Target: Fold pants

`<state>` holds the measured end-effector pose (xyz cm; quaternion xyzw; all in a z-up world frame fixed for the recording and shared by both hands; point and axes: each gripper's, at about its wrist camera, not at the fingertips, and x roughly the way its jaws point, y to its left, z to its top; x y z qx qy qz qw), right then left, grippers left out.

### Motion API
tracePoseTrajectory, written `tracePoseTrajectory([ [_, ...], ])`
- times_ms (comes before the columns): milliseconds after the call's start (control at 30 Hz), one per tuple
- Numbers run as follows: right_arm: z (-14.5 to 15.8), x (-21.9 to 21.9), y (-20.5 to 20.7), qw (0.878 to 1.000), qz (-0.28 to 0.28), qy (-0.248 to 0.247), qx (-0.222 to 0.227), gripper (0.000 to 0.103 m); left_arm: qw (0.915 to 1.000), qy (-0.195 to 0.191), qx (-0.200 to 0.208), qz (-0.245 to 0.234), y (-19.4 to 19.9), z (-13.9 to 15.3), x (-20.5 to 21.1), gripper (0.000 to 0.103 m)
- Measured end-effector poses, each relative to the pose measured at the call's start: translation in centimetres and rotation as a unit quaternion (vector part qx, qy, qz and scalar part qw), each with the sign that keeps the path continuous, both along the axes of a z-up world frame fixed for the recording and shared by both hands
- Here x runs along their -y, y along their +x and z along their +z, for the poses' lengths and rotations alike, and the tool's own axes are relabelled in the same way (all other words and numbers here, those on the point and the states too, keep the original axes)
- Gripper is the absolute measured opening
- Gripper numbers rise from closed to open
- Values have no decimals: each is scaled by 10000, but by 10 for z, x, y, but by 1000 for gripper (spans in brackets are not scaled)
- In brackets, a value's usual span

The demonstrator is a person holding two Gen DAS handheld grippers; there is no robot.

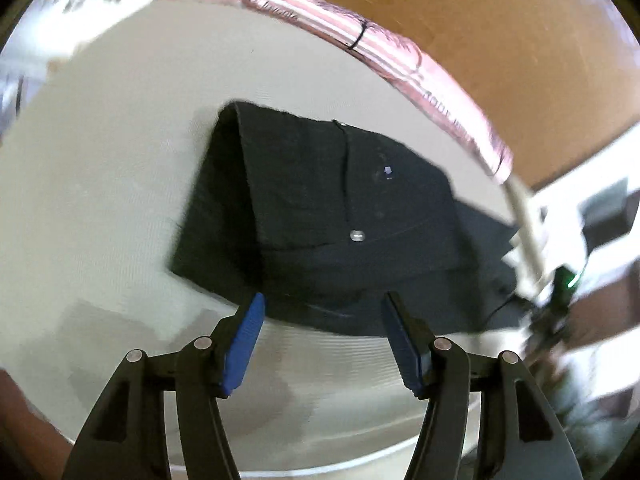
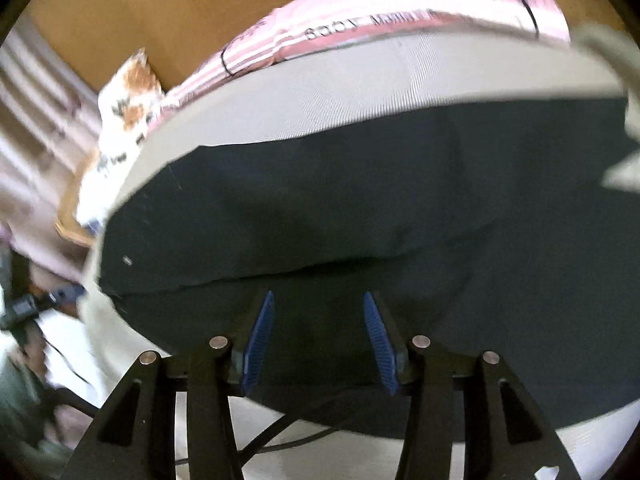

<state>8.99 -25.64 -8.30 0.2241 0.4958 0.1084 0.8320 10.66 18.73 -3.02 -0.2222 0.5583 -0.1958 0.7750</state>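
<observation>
Left gripper (image 1: 322, 300) angled steeply down, jaws apart, empty, tips at near edge of folded black pants (image 1: 320, 208). Right gripper (image 2: 318, 298) likewise: apart, empty, over the cloth.

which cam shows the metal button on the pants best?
Left wrist. The metal button sits sharp near the middle of the folded black pants, with the fly seam running up from it. In the right wrist view the pants fill the frame as dark cloth; only a tiny pale speck shows at their left edge, too small to identify.
</observation>
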Motion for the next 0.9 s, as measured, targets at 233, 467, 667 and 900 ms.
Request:
tracePoseTrajectory([
  [233,-29,12,1,9899,-612,1260,-214,46,9914,-633,-693,909,5,-45,12,61],
  [467,-50,27,7,9738,-1070,1993,-246,46,9822,-683,-728,1591,15,-62,7,59],
  [667,-55,44,28,9584,-1553,2392,-71,46,9829,-455,-608,1680,25,-62,1,33],
  [900,-53,68,40,9515,-1919,2404,89,39,9843,-301,-528,1657,37,-51,-8,24],
])
